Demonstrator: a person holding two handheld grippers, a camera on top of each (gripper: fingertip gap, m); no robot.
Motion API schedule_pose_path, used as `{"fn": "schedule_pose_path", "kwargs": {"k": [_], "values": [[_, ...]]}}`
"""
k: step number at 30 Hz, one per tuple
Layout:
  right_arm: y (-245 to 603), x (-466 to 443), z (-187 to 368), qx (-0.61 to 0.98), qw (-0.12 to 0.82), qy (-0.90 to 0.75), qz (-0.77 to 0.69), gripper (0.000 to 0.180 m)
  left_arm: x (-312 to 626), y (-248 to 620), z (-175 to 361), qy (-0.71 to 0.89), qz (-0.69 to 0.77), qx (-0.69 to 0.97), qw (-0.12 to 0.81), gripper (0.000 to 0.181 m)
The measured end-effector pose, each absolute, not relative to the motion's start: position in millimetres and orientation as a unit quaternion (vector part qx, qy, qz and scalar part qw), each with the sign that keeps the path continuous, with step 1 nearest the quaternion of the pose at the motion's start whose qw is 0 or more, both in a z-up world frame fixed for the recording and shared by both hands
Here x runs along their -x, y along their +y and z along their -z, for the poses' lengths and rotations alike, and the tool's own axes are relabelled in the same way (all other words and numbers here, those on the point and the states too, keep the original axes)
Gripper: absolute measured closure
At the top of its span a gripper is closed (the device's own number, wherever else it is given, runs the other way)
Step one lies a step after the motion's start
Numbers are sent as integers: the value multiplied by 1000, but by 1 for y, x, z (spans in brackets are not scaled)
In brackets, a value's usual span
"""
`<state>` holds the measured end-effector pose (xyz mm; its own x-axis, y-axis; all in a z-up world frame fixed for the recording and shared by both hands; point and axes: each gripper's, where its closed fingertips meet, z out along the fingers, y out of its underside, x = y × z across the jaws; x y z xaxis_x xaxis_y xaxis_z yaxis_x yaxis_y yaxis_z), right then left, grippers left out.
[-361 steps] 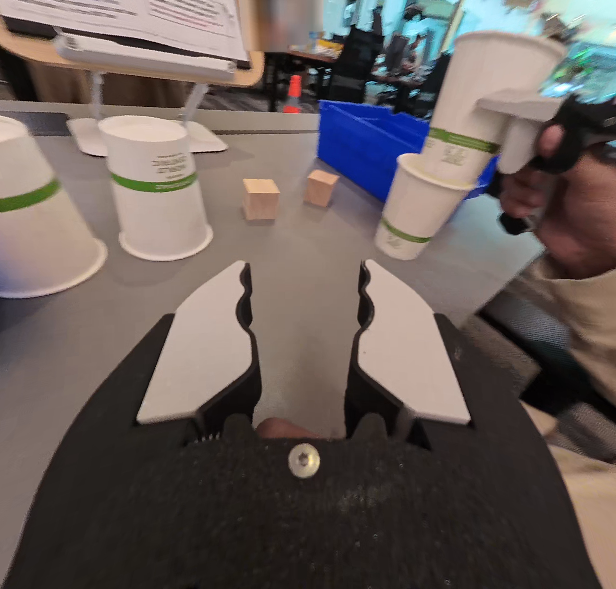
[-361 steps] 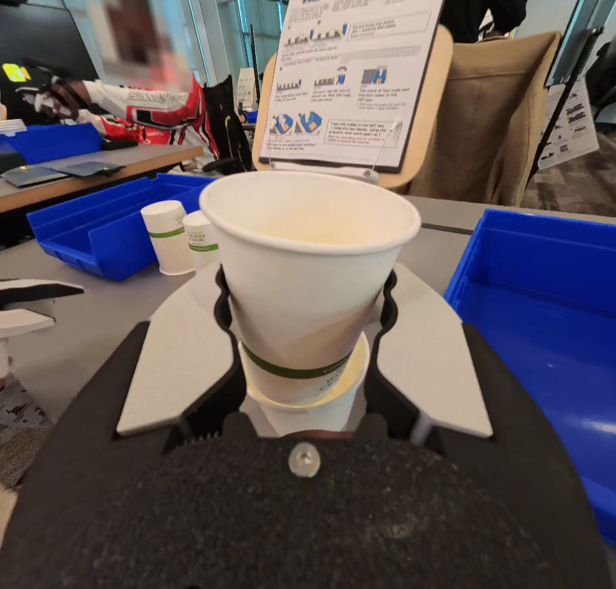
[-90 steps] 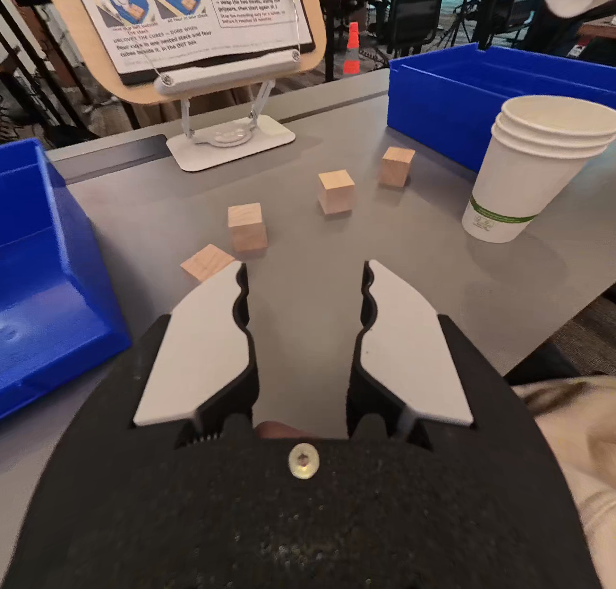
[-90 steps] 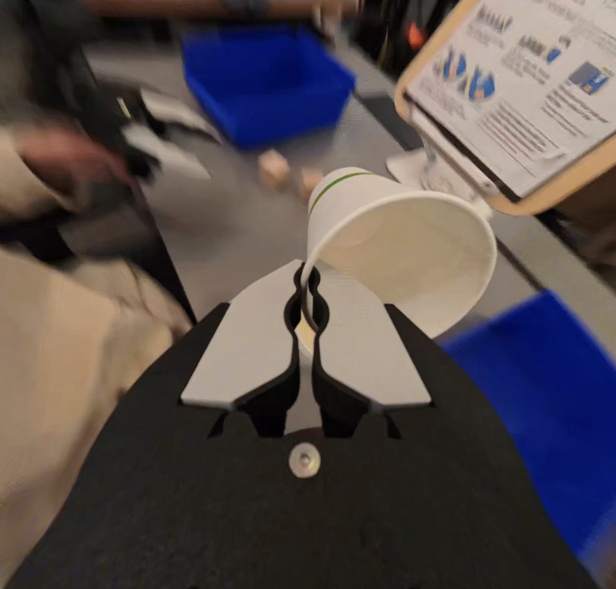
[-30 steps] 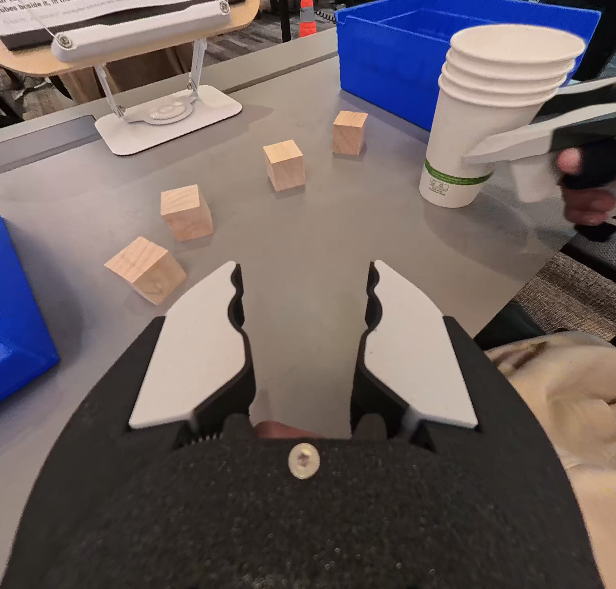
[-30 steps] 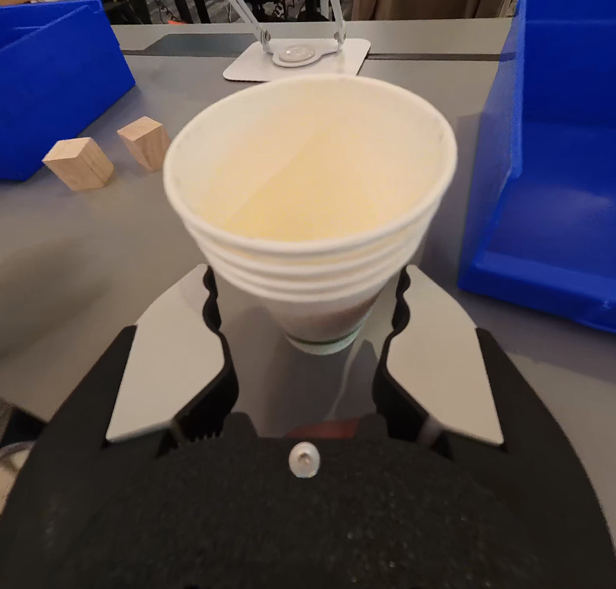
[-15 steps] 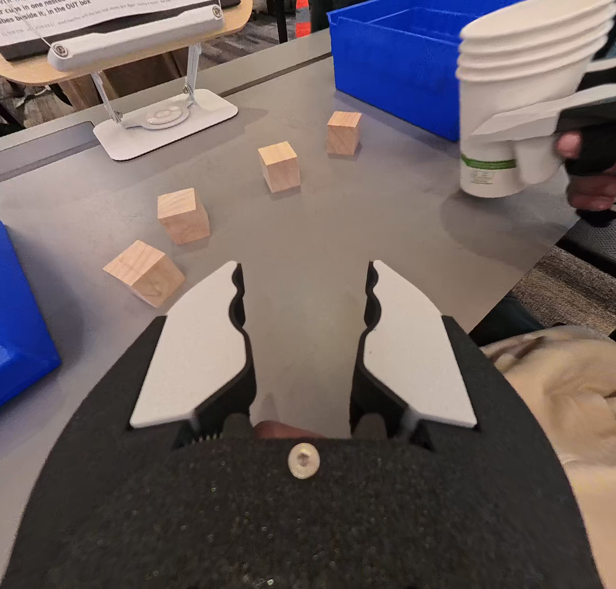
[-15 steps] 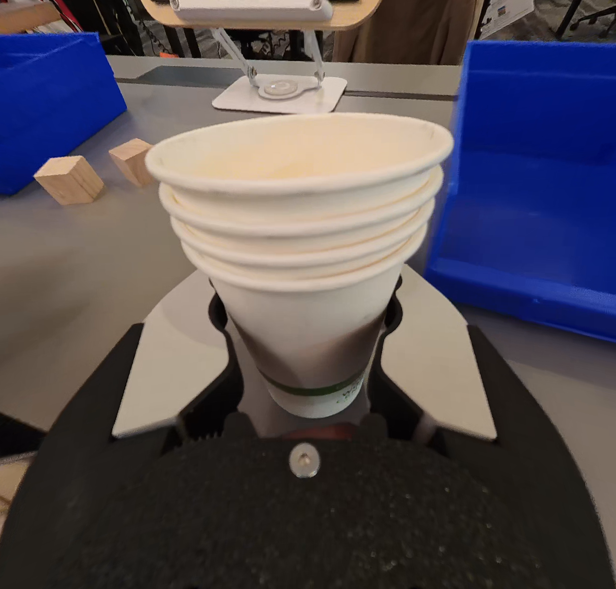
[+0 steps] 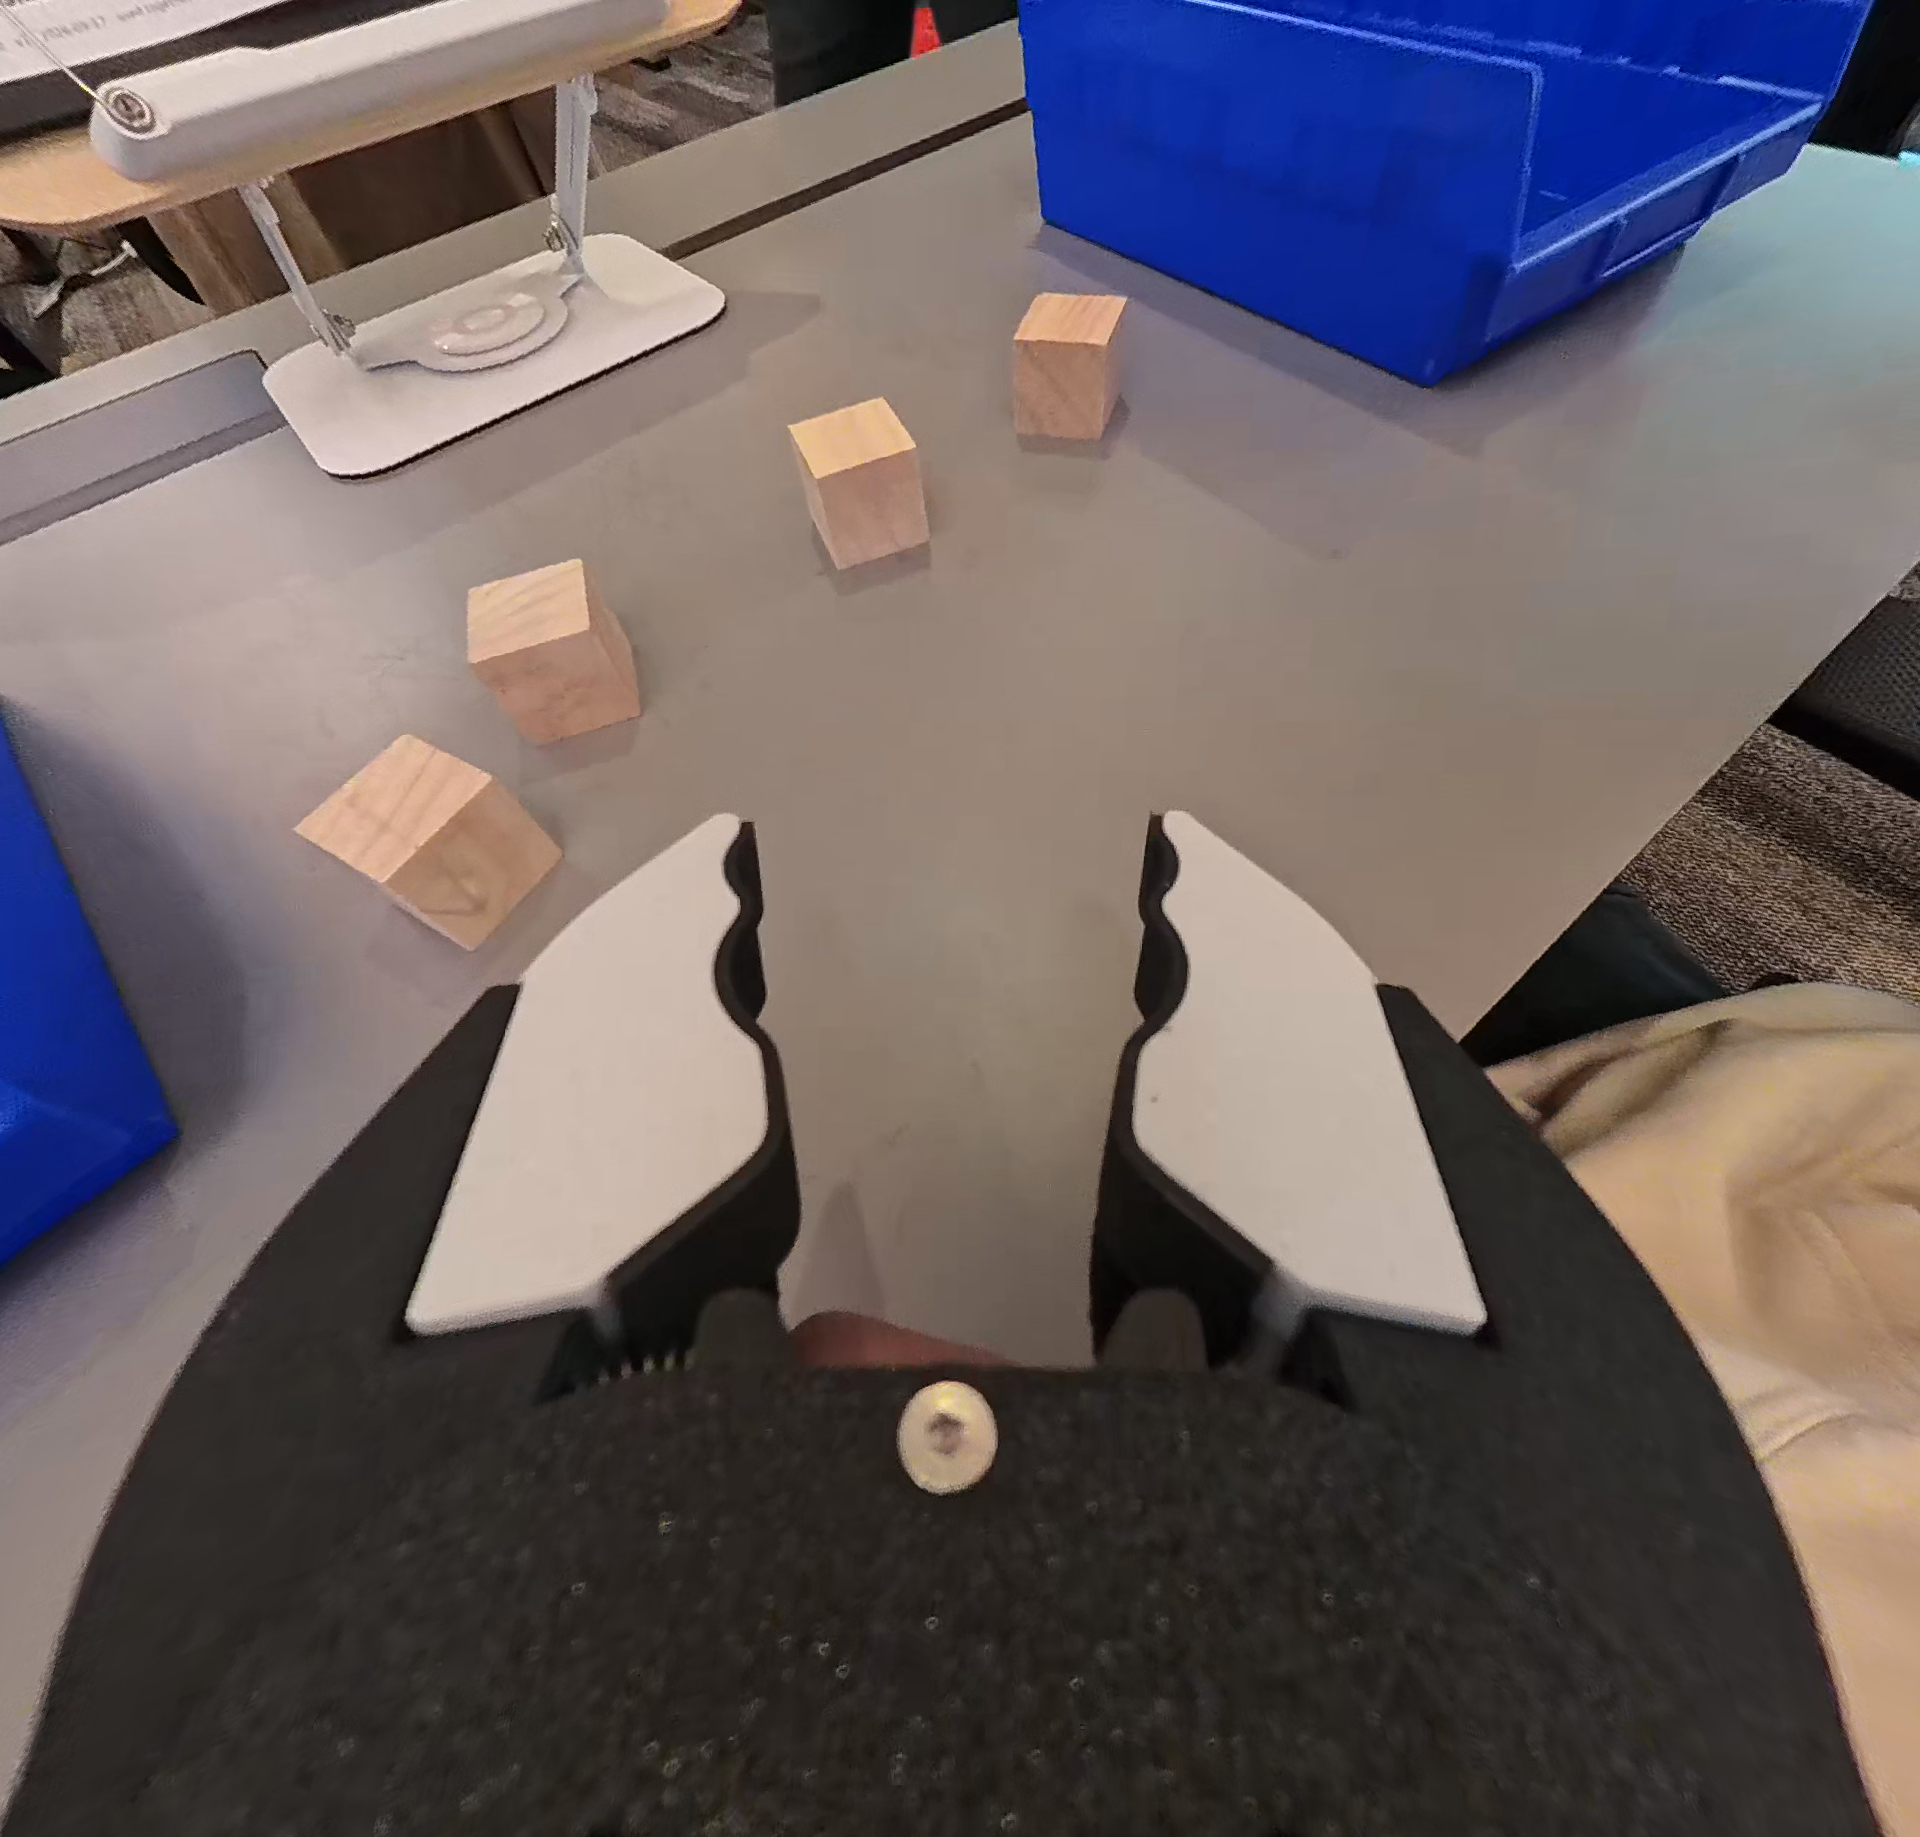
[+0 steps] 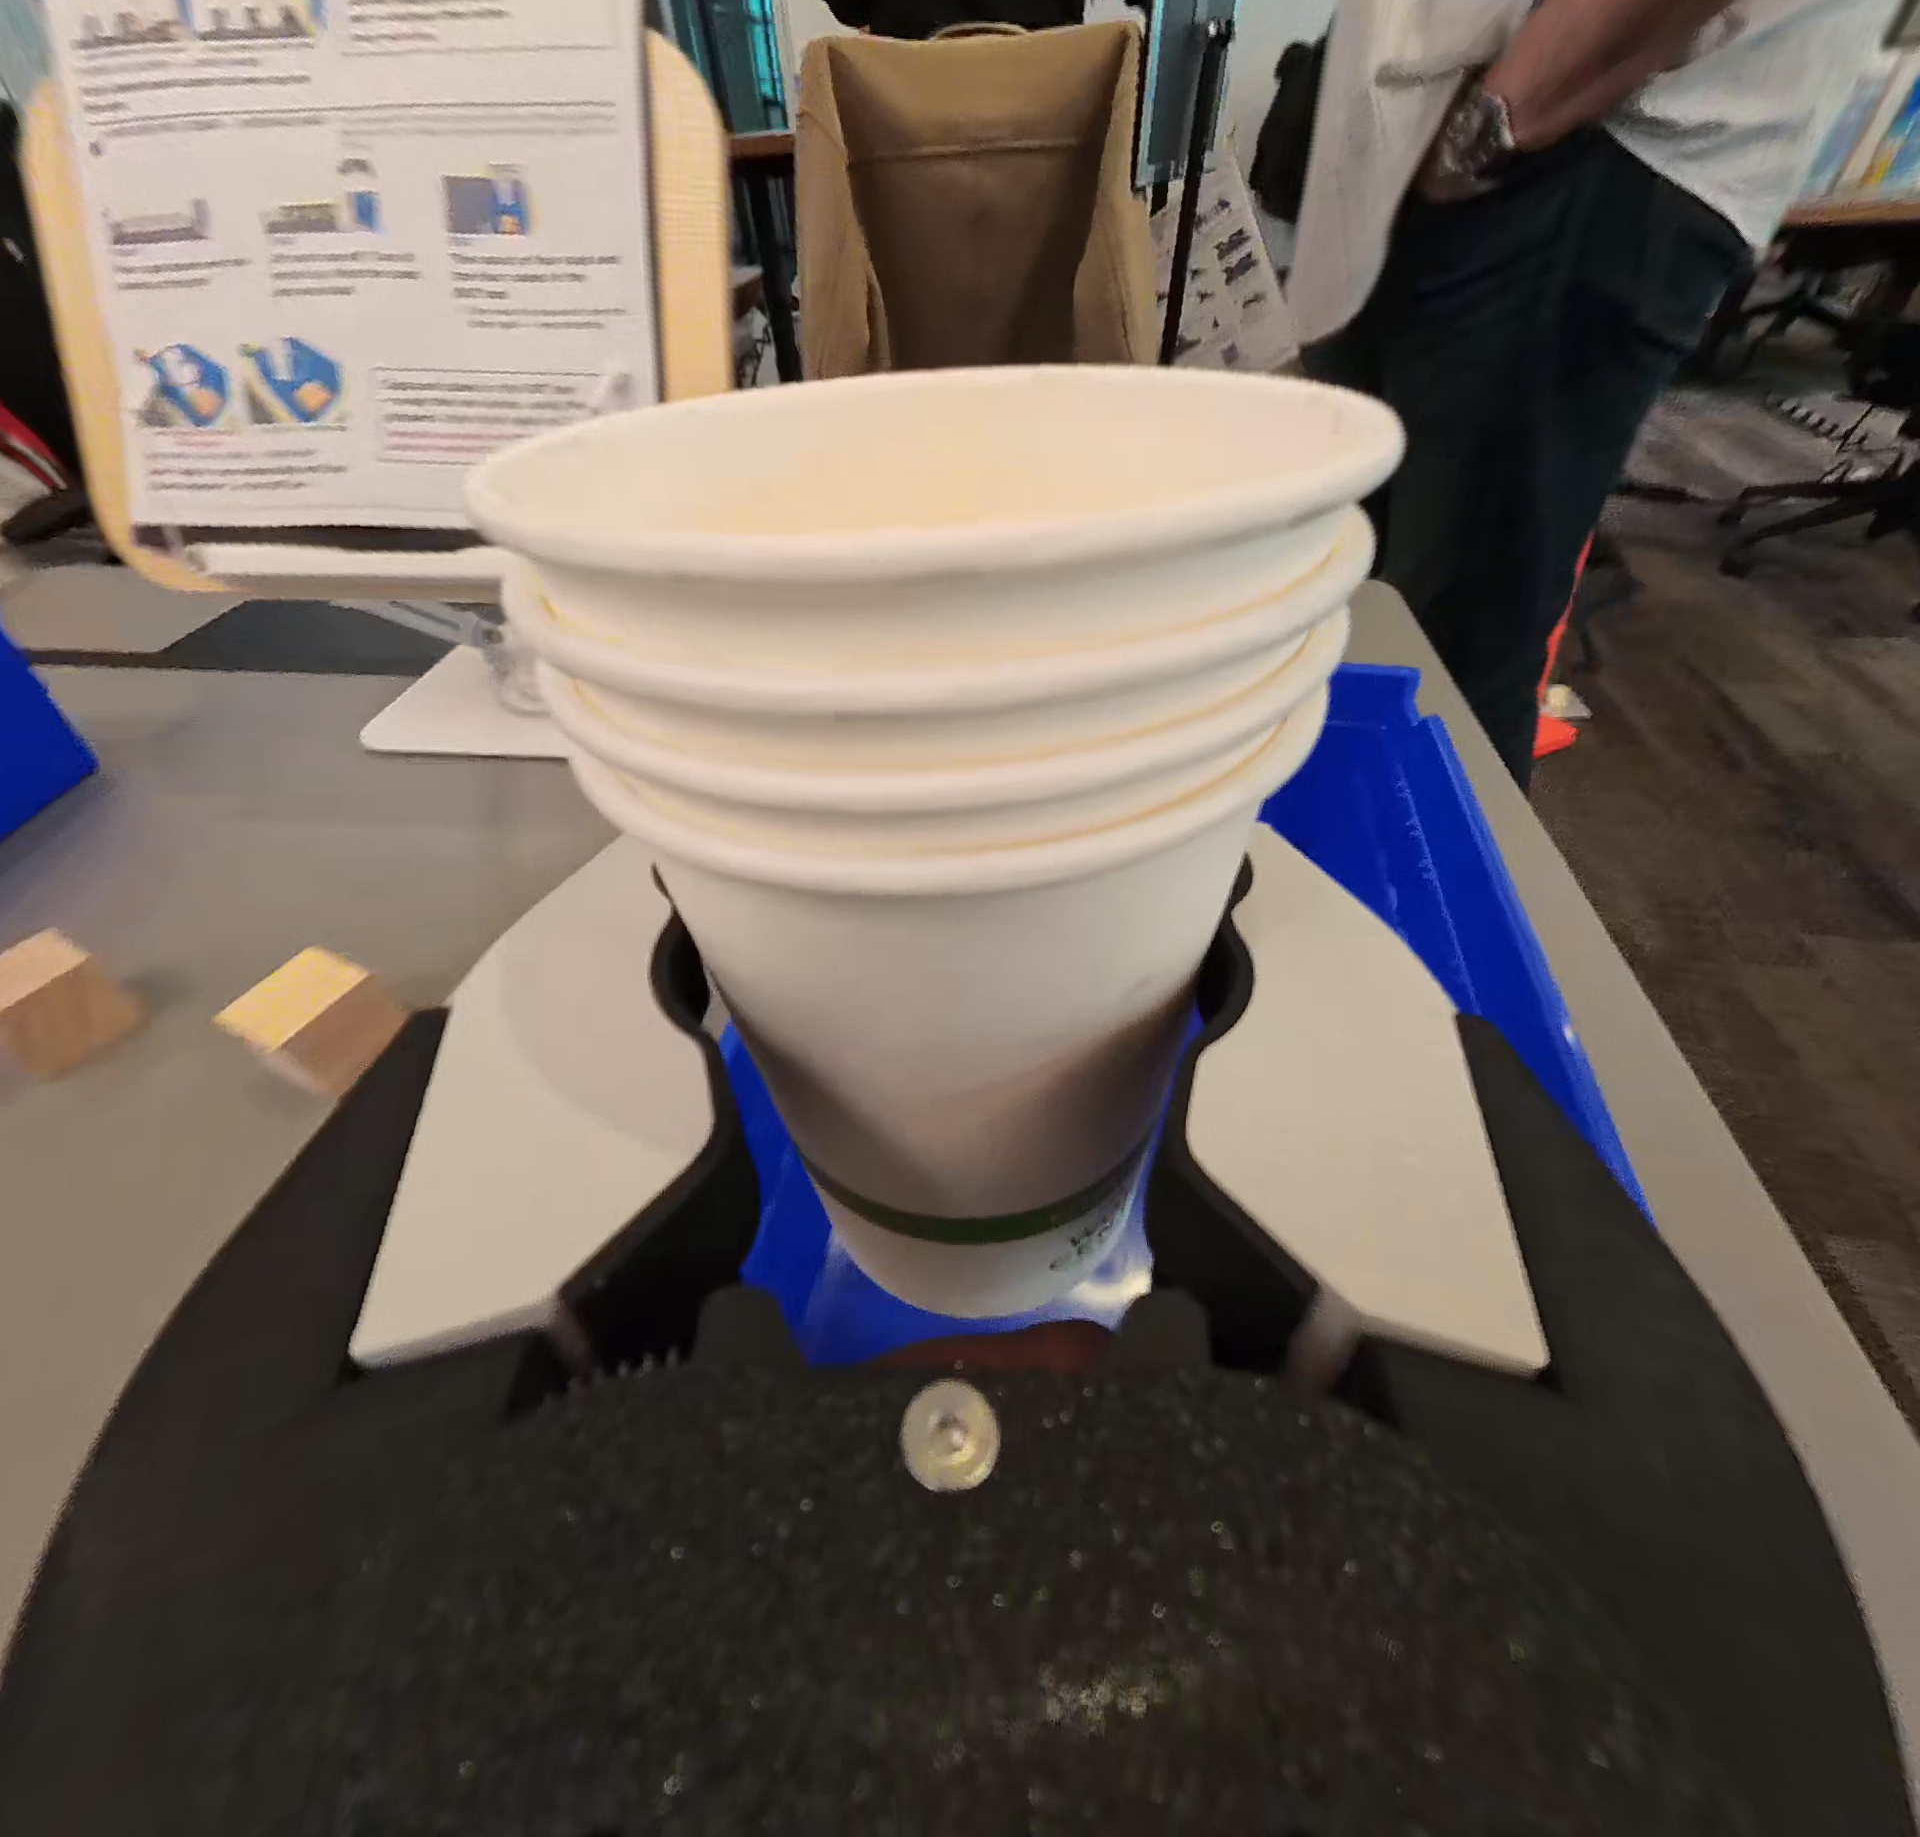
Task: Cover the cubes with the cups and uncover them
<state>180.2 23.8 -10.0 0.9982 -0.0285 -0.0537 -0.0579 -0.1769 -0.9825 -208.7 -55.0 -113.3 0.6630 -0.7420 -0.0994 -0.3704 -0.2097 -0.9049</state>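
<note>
Two grippers are in our hands. Our left gripper [image 9: 945, 837] hangs low over the grey table [image 9: 1299, 665], tipped down toward it, with its white fingers [image 9: 613, 1070] spread wide and nothing between them. Our right gripper [image 10: 951, 904] is held up higher and points level across the table. Its fingers [image 10: 540, 1112] squeeze both sides of the stack of cups [image 10: 935, 727], so the stack hangs in the air above the edge of the blue bin [image 10: 1403, 852] on the right.

We count four white paper cups sitting one inside the other, open side up, with a thin green ring near the bottom of the outside one. Four wooden cubes [image 9: 862, 478] sit bare on the table in a curved row, none touching. One cube [image 9: 1070, 364] is close to the blue bin, and the nearest cube [image 9: 431, 837] sits turned at an angle, just left of our left gripper. A white stand [image 9: 488, 343] holding a paper sheet is behind the cubes.
</note>
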Motion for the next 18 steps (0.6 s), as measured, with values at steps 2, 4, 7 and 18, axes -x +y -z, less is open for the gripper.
{"fn": "schedule_pose_path", "kwargs": {"k": [2,4,7,18], "values": [[61,-196,18,768,639,32,-27,85,210,-54,112,368,179,755,512,111],[95,-216,33,775,630,45,-22,84,211,-53,112,368,175,755,515,111],[138,-233,52,781,621,53,-39,84,213,-50,113,366,170,756,515,111],[203,-255,107,801,594,58,-43,84,211,-48,123,379,150,759,508,111]]}}
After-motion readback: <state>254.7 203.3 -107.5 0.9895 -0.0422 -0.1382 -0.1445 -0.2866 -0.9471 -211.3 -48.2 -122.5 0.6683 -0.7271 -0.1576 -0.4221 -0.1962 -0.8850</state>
